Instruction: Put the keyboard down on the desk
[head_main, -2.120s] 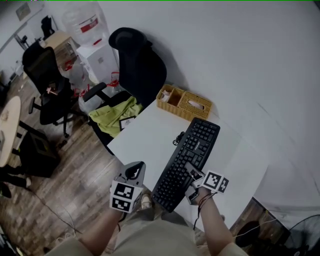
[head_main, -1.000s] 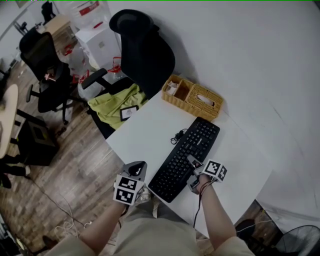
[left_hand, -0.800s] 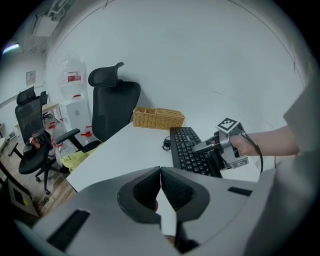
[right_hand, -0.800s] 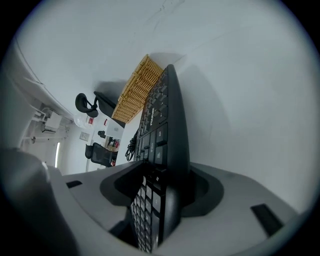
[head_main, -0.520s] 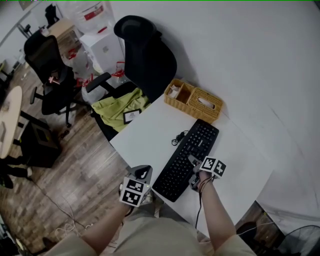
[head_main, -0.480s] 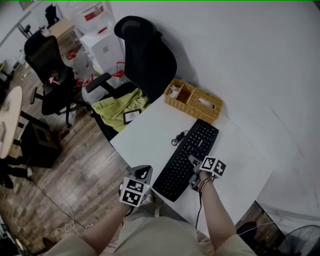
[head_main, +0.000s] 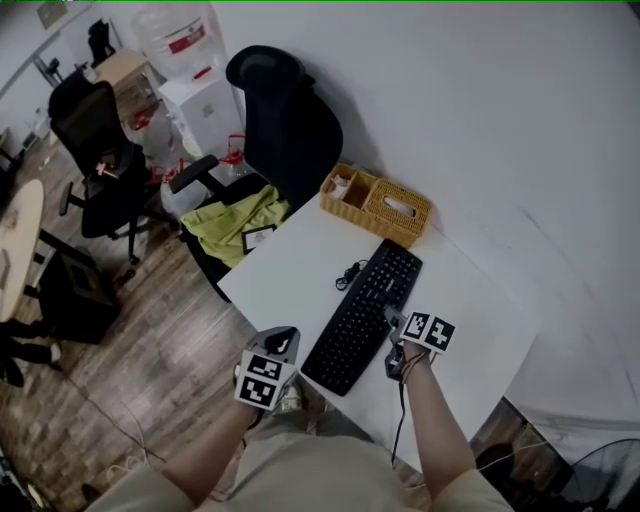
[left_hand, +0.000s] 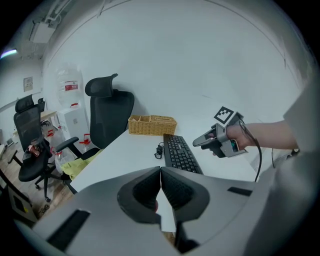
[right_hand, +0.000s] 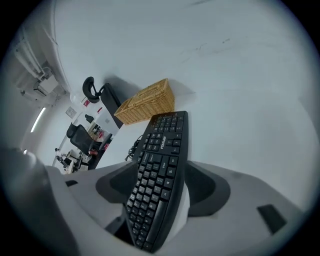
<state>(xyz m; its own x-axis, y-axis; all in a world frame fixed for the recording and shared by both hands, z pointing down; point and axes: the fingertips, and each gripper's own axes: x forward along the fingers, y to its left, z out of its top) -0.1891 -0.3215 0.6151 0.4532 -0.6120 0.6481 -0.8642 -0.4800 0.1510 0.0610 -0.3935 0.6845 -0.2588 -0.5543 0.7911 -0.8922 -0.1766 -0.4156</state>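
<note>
The keyboard (head_main: 362, 315) lay flat on the white desk (head_main: 290, 275), slanting from the near edge towards the wicker basket (head_main: 375, 205) at the far edge. Its cable (head_main: 348, 273) was bunched just beside its far left side. Its whole length rested on the desk, so I judged it set down and the task all but done.

The right claw (head_main: 392, 330) stood at the keyboard's near right edge. The right gripper view showed the keyboard's near end between the jaws, with a gap on either side. The jaws were closing a little, yet the pads did not press on the keys or the underside, so the claw looked released rather than grasping. Probably it stood there only because that end had been the handhold.

The left claw (head_main: 275, 350) hung off the desk's near left corner, above the wooden floor (head_main: 150, 350). Its jaws were clenched together on nothing, and it was well apart from the keyboard, so it seemed to have no share in the placing.
</note>
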